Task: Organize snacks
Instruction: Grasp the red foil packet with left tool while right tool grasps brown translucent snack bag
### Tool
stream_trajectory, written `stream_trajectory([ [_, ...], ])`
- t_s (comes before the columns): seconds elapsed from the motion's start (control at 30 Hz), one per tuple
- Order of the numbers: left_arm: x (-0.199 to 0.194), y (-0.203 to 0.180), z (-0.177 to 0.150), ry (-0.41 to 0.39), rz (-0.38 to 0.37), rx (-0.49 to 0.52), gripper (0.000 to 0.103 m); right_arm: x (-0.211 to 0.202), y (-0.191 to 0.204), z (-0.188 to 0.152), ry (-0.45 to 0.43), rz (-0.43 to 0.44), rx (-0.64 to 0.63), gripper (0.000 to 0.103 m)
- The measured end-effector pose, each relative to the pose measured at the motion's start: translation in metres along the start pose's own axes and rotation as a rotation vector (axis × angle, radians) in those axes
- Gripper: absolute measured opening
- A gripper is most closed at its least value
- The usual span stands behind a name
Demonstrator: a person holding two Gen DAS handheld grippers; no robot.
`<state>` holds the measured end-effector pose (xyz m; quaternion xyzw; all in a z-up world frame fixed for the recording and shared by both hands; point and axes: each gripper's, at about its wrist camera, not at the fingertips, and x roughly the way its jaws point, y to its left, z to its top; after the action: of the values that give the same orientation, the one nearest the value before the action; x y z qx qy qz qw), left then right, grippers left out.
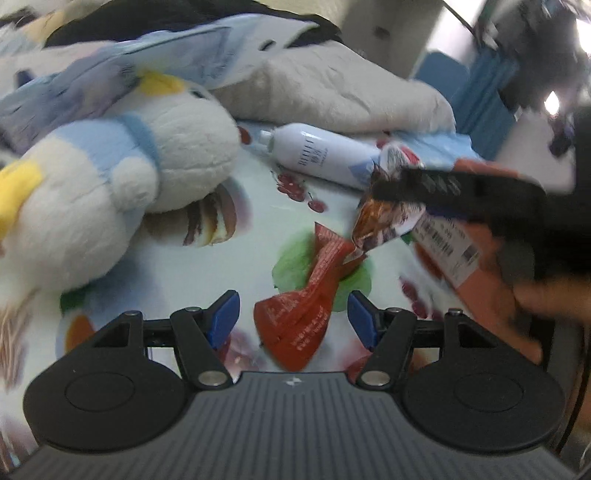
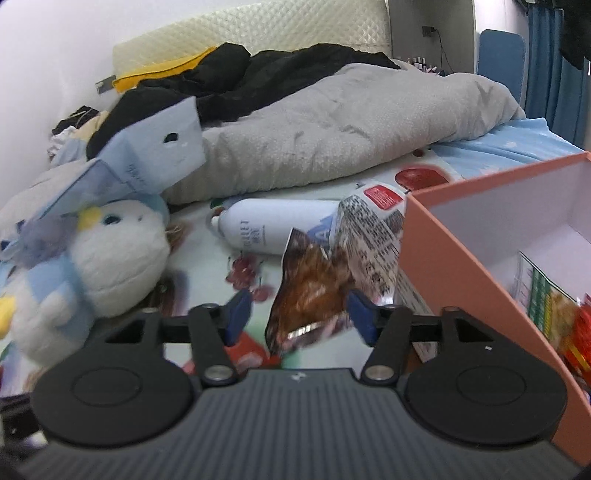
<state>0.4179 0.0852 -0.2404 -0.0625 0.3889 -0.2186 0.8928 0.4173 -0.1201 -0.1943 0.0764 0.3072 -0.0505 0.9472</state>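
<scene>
Both wrist views look down-forward, close over the bed (image 1: 258,177); shared: white bottle (image 1: 317,157), plush toy (image 2: 110,254), brown snack packet (image 2: 310,291).

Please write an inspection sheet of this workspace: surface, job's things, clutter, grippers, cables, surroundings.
Surface: fruit-print sheet on a bed.
Job's things: red snack packet between the left gripper's fingers; brown snack bag between the right gripper's fingers; pink box holding snacks.
Clutter: plush toy, white bottle, grey blanket, black clothes.
Grippers: both open, no pads pressing.
Cables: one at wall socket.
Surroundings: blue curtain.
</scene>
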Motion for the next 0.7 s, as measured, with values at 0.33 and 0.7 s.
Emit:
stream_trajectory([
  [0.33, 0.035, -0.02, 0.004, 0.046, 0.02, 0.184, 0.054, 0.054, 0.023, 0.006, 0.055, -0.109, -0.117, 0.078],
  [0.7, 0.039, -0.018, 0.001, 0.023, 0.057, 0.104, 0.038, 0.075, 0.019, 0.006, 0.069, -0.201, -0.142, 0.049],
])
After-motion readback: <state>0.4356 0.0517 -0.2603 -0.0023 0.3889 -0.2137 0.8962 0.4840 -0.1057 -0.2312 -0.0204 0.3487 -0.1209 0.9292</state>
